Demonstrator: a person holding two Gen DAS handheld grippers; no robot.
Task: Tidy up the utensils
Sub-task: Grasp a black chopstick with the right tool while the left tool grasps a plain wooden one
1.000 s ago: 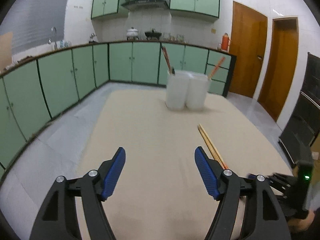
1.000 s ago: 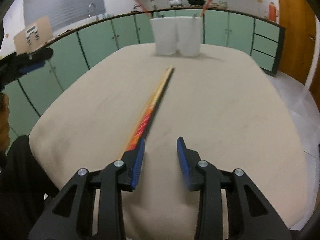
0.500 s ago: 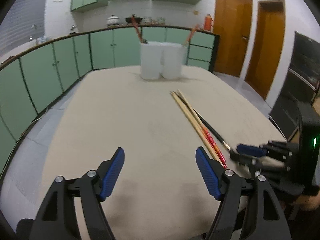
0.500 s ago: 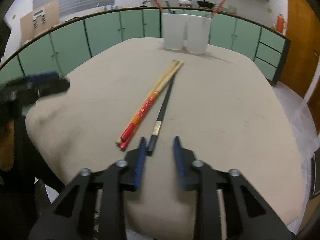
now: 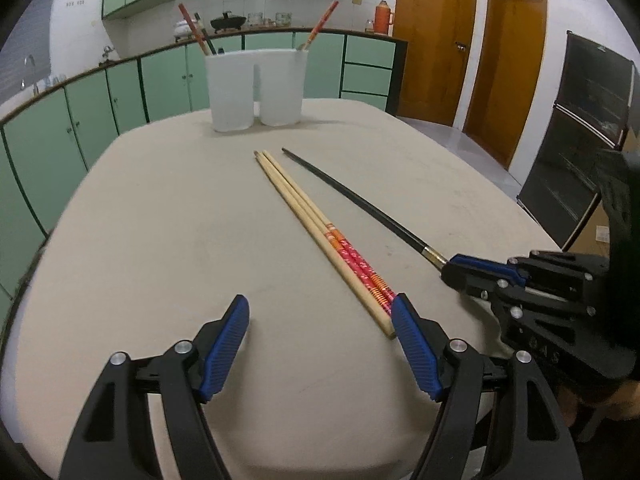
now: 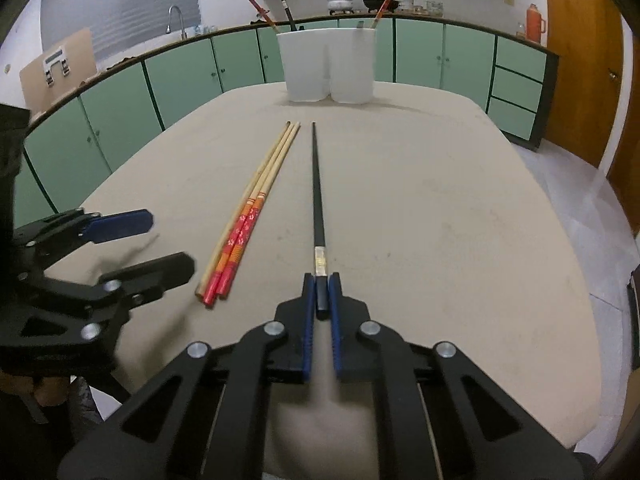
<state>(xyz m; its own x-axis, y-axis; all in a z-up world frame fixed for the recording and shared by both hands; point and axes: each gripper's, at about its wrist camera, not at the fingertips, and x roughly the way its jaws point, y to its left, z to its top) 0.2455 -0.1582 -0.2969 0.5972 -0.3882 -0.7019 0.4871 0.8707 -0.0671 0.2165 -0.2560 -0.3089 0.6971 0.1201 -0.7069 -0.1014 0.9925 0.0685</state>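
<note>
A black chopstick [image 6: 317, 200] lies lengthwise on the beige table [image 6: 440, 208]. My right gripper [image 6: 321, 280] is closing tight on its near end, and the pads press it on both sides. The same grip shows in the left wrist view, right gripper [image 5: 448, 268] on black chopstick [image 5: 360, 204]. Wooden chopsticks with red ends [image 5: 304, 208] [image 6: 260, 196] lie just left of the black one. My left gripper [image 5: 320, 308] [image 6: 170, 244] stands open and empty, its right finger beside their red ends. A white twin holder [image 5: 256, 88] [image 6: 328, 64] with several chopsticks stands at the table's far end.
Green cabinets [image 6: 180, 68] run behind and to the left of the table, and brown doors [image 5: 436, 40] stand at the right. A dark cabinet [image 5: 580, 128] is at the far right. The table's near edge [image 5: 280, 456] lies just below both grippers.
The right gripper has shifted from the red-ended chopsticks to the black one and shut on its end. The left gripper has dropped and swung toward the wooden chopsticks, still open.
</note>
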